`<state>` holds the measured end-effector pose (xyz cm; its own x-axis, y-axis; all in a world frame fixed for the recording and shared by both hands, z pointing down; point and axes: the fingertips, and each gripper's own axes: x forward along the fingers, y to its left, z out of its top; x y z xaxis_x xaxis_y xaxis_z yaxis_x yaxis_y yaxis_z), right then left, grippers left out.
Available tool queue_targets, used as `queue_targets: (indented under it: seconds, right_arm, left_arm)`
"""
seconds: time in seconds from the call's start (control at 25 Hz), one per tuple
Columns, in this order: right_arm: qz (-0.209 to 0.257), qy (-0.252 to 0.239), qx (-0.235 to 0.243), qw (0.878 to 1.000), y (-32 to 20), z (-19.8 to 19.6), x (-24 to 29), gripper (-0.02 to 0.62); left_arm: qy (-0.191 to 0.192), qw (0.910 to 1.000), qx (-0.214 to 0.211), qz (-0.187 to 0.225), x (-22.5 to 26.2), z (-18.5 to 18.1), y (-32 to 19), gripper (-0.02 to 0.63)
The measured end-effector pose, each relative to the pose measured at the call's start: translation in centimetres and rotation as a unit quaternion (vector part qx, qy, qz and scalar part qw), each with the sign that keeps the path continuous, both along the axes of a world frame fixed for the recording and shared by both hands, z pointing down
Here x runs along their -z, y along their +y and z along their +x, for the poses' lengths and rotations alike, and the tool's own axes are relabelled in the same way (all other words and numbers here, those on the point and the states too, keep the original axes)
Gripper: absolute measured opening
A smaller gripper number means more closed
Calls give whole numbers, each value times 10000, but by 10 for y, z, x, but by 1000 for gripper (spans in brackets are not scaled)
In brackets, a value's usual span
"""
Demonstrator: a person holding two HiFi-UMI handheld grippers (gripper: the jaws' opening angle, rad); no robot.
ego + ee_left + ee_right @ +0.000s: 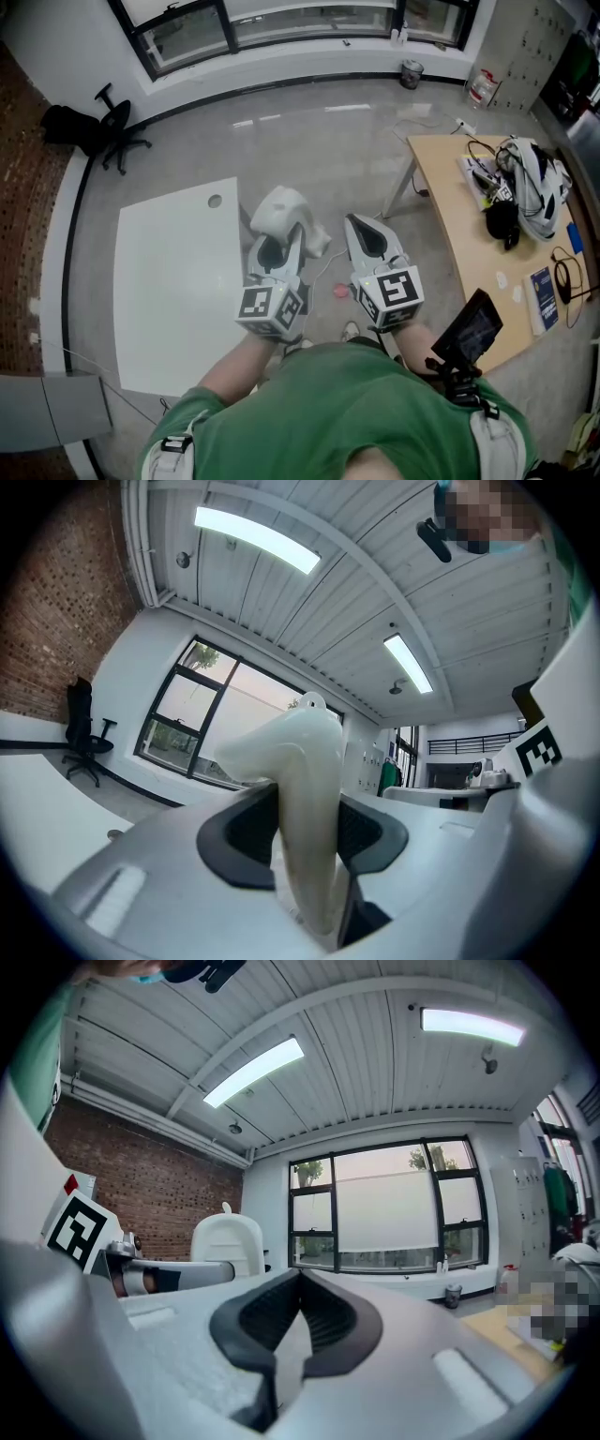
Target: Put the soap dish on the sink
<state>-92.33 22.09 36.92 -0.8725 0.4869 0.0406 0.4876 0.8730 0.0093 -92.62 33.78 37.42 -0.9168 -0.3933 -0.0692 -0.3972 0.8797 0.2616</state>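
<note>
A: Room first. White table [173, 281] on the left, wooden desk [459, 216] on the right, floor between them. No sink in any view.

B: So the dish has some way to go, I'd judge. Grippers?

A: Left gripper [283, 234] level, clamped on the soap dish [281, 208], which is held in the air beside the table. Right gripper [364, 227] alongside, jaws pressed together on nothing.

B: Pinched by its thin wall, probably so the base stays free for setting down.

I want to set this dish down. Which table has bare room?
The white table, left of the soap dish, is bare apart from a round hole near its far corner. The wooden table at right is crowded with cables and gear.
</note>
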Motion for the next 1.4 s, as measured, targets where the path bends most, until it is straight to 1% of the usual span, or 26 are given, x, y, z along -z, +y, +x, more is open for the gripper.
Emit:
queue_targets:
  seconds: [0.56, 0.76, 0.96, 1.2, 1.4]
  right_arm:
    - [144, 269, -778, 9965, -3, 60, -22, 3]
    - [162, 230, -888, 9957, -5, 84, -19, 3]
    - [136, 109, -865, 9961, -11, 105, -13, 3]
    - [80, 67, -819, 9966, -26, 155, -13, 3]
    - [28, 118, -1025, 9947, -61, 207, -19, 3]
  left_arm:
    - [227, 9974, -680, 106, -24, 39, -5, 155]
    - [210, 9965, -799, 102, -21, 59, -9, 155]
    - [100, 9970, -769, 76, -14, 81, -15, 155]
    - [106, 9975, -698, 18, -15, 133, -30, 155]
    - [160, 9960, -879, -31, -21, 179, -66, 155]
